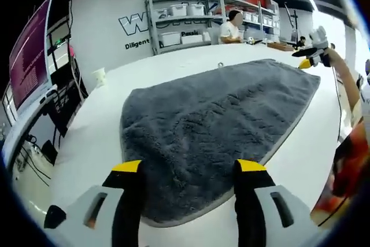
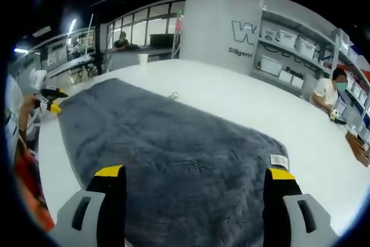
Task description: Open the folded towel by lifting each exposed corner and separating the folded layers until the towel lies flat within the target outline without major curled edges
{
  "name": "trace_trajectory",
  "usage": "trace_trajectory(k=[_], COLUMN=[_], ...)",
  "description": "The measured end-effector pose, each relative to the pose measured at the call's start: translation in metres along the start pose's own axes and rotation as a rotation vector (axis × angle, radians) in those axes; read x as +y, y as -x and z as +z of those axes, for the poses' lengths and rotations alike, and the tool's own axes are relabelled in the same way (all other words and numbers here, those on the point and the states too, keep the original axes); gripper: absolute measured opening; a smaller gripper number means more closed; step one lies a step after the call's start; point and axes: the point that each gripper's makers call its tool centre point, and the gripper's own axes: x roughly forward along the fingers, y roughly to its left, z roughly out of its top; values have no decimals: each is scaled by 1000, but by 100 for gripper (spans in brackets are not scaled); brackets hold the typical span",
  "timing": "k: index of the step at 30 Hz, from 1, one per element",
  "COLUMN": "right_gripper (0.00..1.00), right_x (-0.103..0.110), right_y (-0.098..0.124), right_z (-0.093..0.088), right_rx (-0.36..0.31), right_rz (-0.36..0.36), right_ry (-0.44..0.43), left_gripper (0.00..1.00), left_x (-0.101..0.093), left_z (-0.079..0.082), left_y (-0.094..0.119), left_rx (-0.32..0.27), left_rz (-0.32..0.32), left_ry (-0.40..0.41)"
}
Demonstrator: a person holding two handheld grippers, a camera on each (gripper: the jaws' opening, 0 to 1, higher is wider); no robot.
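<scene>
White table (image 1: 98,125) in a workshop carries the grey towel (image 1: 214,125), spread nearly flat. Left gripper (image 1: 188,167) and right gripper (image 2: 196,173) hover at 6 o'clock, jaws wide, holding nothing. Unfolding looks finished; next, smoothing any curled edge.

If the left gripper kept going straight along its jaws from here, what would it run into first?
Most likely the grey towel: the left gripper has open jaws pointing over the towel's near edge, and the cloth spreads ahead across the white table. Its height above the cloth is unclear, so it might skim over it.
</scene>
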Motion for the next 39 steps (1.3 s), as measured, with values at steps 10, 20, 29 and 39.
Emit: trace_trajectory(k=[10, 20, 29, 39], right_gripper=[92, 72, 34, 22], right_x=[50, 122, 171, 246], right_y=[-3, -21, -43, -59], right_z=[12, 30, 46, 38], right_rx=[-40, -108, -154, -112], right_rz=[107, 311, 404, 598], right_ry=[57, 68, 107, 172], left_gripper=[92, 100, 100, 100], left_x=[-29, -40, -38, -36], left_z=[31, 42, 41, 41], left_y=[-21, -28, -28, -29], left_rx=[-96, -129, -125, -129], left_rz=[-97, -140, -136, -132], left_ry=[78, 106, 112, 107])
